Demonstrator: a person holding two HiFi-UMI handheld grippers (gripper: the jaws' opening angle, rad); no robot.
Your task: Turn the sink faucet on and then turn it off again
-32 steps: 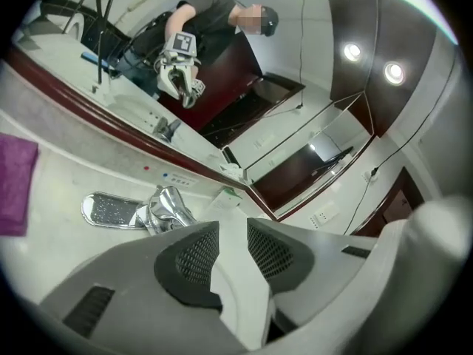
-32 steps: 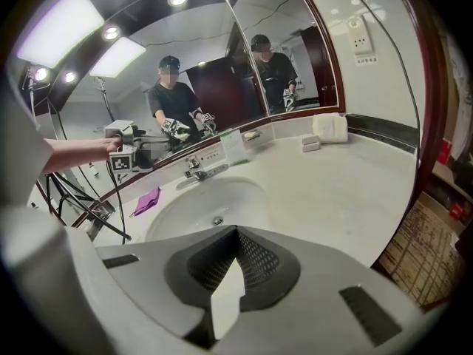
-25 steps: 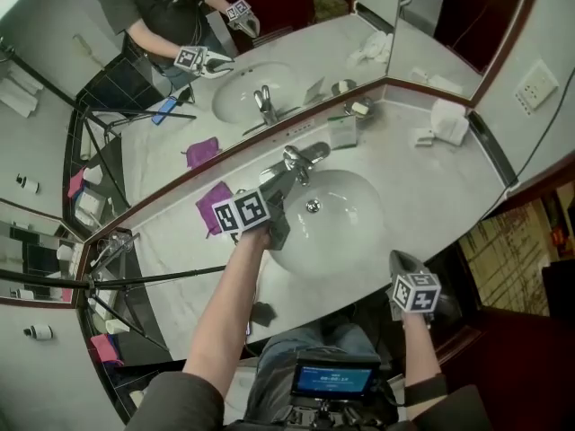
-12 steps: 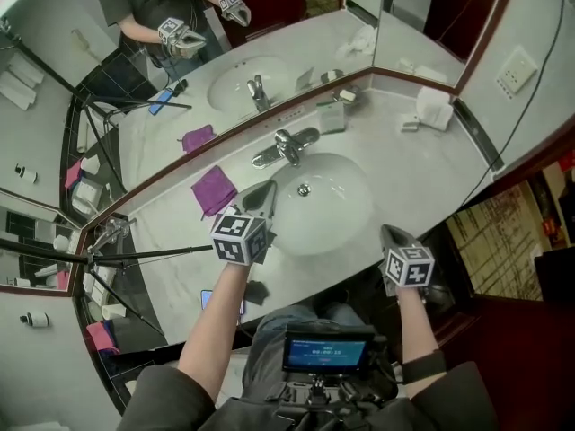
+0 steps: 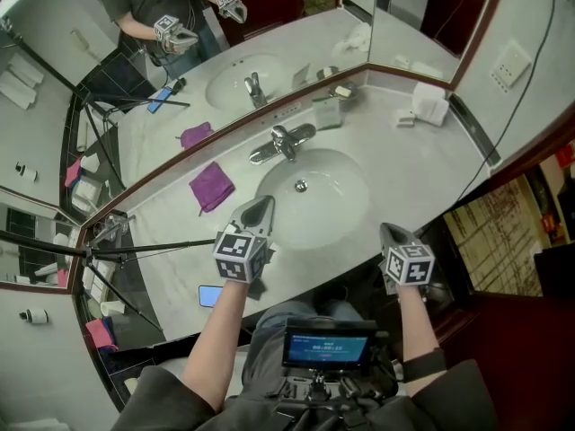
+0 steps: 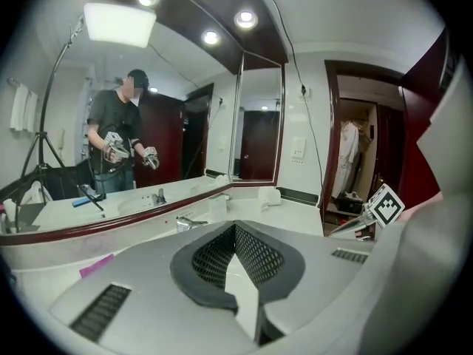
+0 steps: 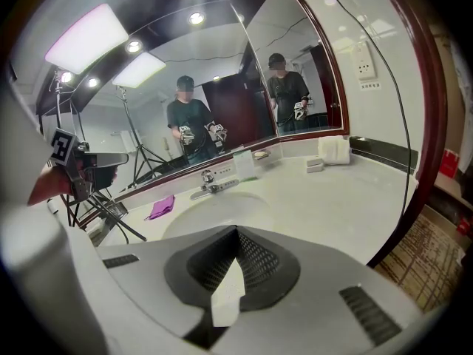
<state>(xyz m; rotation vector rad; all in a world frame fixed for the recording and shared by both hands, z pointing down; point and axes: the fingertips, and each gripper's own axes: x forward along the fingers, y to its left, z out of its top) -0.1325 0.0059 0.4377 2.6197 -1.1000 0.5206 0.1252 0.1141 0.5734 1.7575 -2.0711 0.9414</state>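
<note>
Faucet (image 5: 284, 141) sits well beyond both closed jaws

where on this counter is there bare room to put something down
Widest bare patch: the counter right of the basin, between it and the folded towel. A smaller one lies between the purple cloth and the tripod leg. It is crowded along the mirror behind the faucet, with small items.

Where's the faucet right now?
Head view, upper centre: the faucet stands behind the sink basin, below the mirror, purple cloth to its left. The left gripper hovers at the basin's front-left rim, not touching the faucet.
</note>
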